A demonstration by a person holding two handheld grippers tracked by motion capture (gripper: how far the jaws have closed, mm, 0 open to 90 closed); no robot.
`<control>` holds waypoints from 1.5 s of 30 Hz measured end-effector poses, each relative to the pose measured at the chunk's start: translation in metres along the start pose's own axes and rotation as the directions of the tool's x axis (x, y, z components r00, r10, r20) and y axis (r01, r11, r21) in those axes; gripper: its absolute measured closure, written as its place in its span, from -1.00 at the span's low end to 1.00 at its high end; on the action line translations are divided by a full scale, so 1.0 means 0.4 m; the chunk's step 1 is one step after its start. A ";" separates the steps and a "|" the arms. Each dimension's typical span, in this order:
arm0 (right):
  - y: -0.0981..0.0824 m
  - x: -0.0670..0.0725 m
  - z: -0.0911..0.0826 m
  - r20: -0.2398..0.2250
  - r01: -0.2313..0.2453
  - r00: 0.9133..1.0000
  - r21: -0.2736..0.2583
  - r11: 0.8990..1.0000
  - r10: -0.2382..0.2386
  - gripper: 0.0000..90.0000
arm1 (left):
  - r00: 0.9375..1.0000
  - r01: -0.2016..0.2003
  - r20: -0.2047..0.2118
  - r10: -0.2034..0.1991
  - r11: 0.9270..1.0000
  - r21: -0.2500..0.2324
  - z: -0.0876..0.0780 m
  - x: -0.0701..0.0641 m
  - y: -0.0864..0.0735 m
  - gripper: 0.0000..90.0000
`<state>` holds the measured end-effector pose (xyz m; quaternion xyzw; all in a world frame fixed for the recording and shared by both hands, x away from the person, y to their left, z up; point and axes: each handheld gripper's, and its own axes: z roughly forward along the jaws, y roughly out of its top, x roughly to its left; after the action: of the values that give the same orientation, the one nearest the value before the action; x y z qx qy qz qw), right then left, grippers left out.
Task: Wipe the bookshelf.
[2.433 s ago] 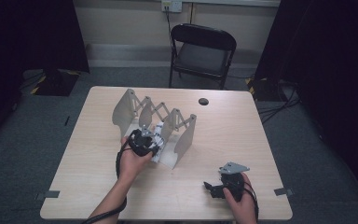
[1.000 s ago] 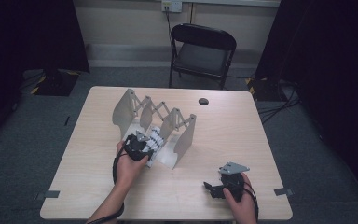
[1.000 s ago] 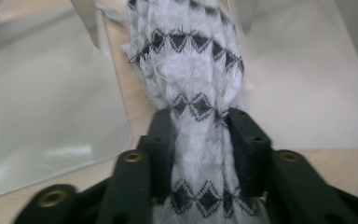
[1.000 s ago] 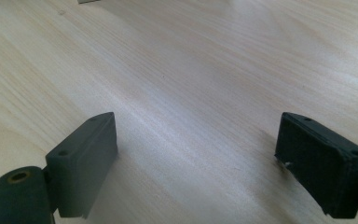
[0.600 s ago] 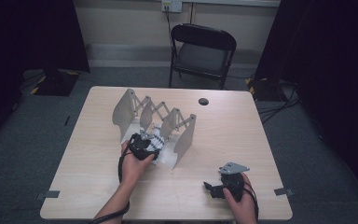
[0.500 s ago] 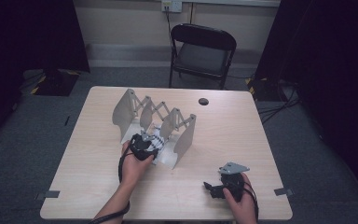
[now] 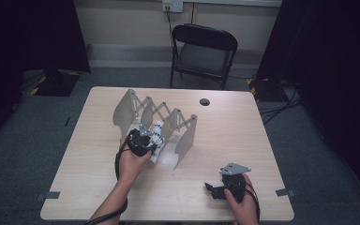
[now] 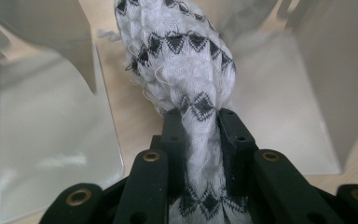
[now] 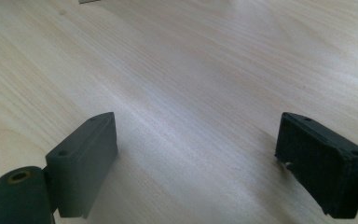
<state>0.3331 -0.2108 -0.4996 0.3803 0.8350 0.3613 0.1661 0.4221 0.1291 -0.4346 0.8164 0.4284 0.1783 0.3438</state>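
Observation:
A white cloth with a black diamond pattern (image 7: pixel 157 134) (image 8: pixel 182 60) lies bunched between the grey panels of an accordion-style rack (image 7: pixel 187 136) at the table's middle. My left gripper (image 7: pixel 149 141) (image 8: pixel 200 126) reaches into the rack from the front. Its jaws have just been closing, and they now pinch the near end of the cloth between the pads. The right gripper (image 7: pixel 210 188) (image 9: pixel 196 149) rests low over the bare wood near the front right edge, open, with nothing between its fingers (image 9: pixel 86 158).
The rack's flat grey panels (image 8: pixel 51 140) stand close on both sides of the cloth. A small black round thing (image 7: pixel 204 101) lies on the light wooden table (image 7: pixel 243 131) at the far side. A black folding chair (image 7: pixel 204 51) stands behind the table.
The left gripper has closed on the cloth and lifted a little with it. The right hand has stayed in place.

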 end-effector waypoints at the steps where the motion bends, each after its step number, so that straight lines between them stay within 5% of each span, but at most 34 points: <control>1: 0.000 0.000 0.000 0.000 0.000 1.000 0.000 1.000 0.000 -0.73 | 1.000 -0.007 0.001 0.007 1.000 -0.016 -0.013 0.002 0.013 0.66; 7: 0.000 0.000 0.000 0.000 0.000 1.000 0.000 1.000 0.000 -0.73 | 0.999 -0.034 -0.016 0.032 0.994 -0.100 -0.080 0.007 0.084 0.66; 11: 0.000 0.000 0.000 0.000 0.001 1.000 0.000 1.000 -0.001 -0.73 | 0.999 -0.043 -0.016 0.041 0.993 -0.108 -0.073 -0.002 0.100 0.66; 28: 0.000 0.000 0.000 -0.002 0.002 1.000 0.000 1.000 -0.002 -0.73 | 1.000 -0.021 0.021 0.021 0.999 -0.026 0.025 0.004 0.044 0.65; 41: 0.000 0.000 0.000 -0.003 0.002 1.000 0.000 1.000 -0.002 -0.73 | 0.999 0.022 0.044 -0.024 0.999 0.046 0.048 0.008 -0.034 0.65; 45: 0.000 0.000 0.000 -0.003 0.002 1.000 0.000 1.000 -0.002 -0.73 | 0.999 0.019 0.032 -0.021 0.999 0.041 0.017 0.013 -0.024 0.65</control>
<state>0.3331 -0.2107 -0.4996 0.3787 0.8357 0.3618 0.1653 0.4234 0.1344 -0.4460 0.8217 0.4345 0.1528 0.3357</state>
